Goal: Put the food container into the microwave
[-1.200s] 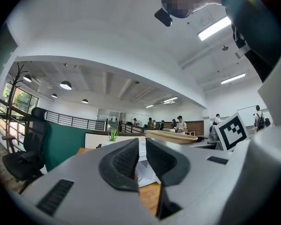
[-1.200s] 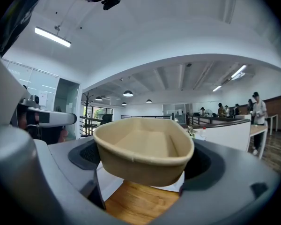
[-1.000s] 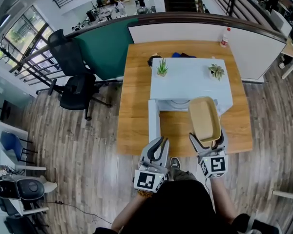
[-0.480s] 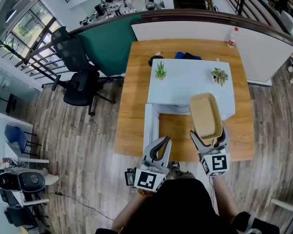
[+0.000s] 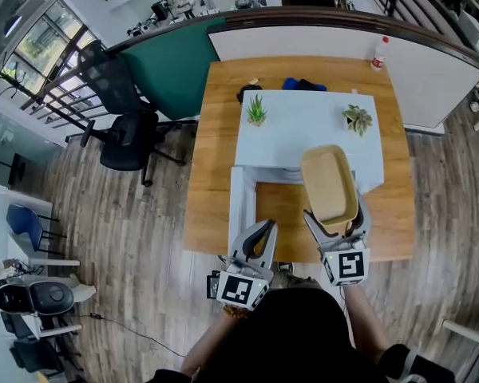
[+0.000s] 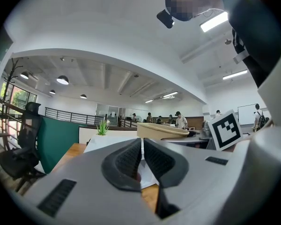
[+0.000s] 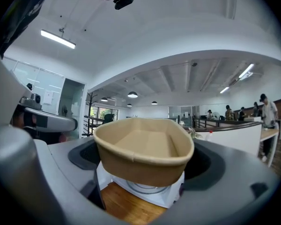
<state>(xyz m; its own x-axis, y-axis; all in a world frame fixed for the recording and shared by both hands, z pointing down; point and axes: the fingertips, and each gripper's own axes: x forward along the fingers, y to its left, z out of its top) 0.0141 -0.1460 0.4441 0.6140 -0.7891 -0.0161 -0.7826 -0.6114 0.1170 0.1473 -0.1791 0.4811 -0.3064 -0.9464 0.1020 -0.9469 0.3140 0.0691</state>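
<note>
A tan oblong food container (image 5: 329, 183), open-topped and empty, hangs over the front of the white microwave (image 5: 307, 130). My right gripper (image 5: 333, 223) is shut on the container's near end. In the right gripper view the container (image 7: 143, 153) fills the space between the jaws, with the microwave's cavity and glass turntable (image 7: 147, 189) below it. The microwave door (image 5: 241, 202) stands open to the left. My left gripper (image 5: 254, 244) is shut with nothing in it, near the door's end. The left gripper view shows its pads (image 6: 131, 158) pressed together and the container (image 6: 161, 131) beyond.
The microwave stands on a wooden table (image 5: 211, 174). Two small potted plants (image 5: 256, 110) (image 5: 356, 120) sit on the microwave's top. Dark and blue items (image 5: 295, 84) lie behind it, with a bottle (image 5: 377, 57) on the partition. A black office chair (image 5: 124, 138) stands left of the table.
The container and right gripper have shifted slightly left and forward at the microwave's front. The left gripper has stayed almost still and shut.
</note>
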